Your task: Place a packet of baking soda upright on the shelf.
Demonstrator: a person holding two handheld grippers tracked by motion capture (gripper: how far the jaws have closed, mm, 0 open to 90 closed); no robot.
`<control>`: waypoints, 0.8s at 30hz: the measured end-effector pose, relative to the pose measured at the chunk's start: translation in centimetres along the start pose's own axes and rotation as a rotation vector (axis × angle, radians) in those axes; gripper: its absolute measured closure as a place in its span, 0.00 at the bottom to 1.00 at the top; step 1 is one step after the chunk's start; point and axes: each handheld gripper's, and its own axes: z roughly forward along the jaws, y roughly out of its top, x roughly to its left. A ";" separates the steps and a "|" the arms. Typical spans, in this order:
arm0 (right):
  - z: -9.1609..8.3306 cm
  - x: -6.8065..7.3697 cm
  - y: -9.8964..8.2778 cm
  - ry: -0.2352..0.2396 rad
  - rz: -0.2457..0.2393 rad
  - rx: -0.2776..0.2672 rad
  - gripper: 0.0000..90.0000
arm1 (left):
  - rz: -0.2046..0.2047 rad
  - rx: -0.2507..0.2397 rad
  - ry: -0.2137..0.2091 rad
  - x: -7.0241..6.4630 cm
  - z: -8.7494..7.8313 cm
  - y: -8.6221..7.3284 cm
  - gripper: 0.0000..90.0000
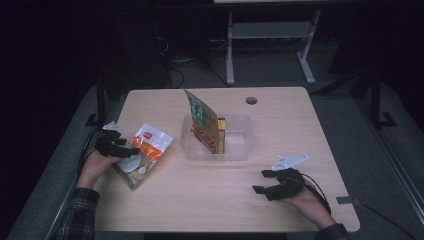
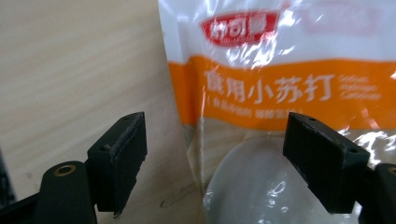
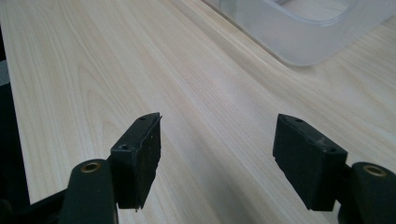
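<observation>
Left gripper (image 1: 131,149) closing in on the baking soda pouch (image 1: 144,153), jaws wide and not yet on it

The pouch lies flat on the table (image 1: 210,200), well to the left of the clear bin (image 1: 235,150), which already holds an upright green packet (image 1: 202,120) and a slim box (image 1: 221,134). In the left gripper view one jaw stands over bare wood just off the pouch's edge and the other over its clear lower half, neither pressing. To do this well, I judge the gripper should slide further onto the pouch, pinch a firm edge rather than the loose, slippery film, then lift steadily toward the bin's free side. The right gripper (image 1: 261,181) rests in front of the bin, to its right, jaws apart and empty.
</observation>
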 end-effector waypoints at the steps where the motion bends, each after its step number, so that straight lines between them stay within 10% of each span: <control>1: 0.0 0.0 0.0 0.000 -0.001 -0.002 0.35 | -0.013 -0.003 -0.027 0.3 0.1 -0.1 0.24; 13: 0.0 0.1 0.0 0.000 0.002 -0.001 0.36 | -0.003 0.014 -0.128 0.4 0.7 -0.5 0.54; 17: 0.0 0.1 0.0 -0.002 0.001 -0.001 0.36 | 0.052 0.020 -0.097 0.0 0.7 -0.5 0.78; 24: 0.0 0.1 0.1 -0.002 0.000 -0.003 0.36 | 0.005 -0.012 -0.103 -0.1 0.4 -0.8 0.98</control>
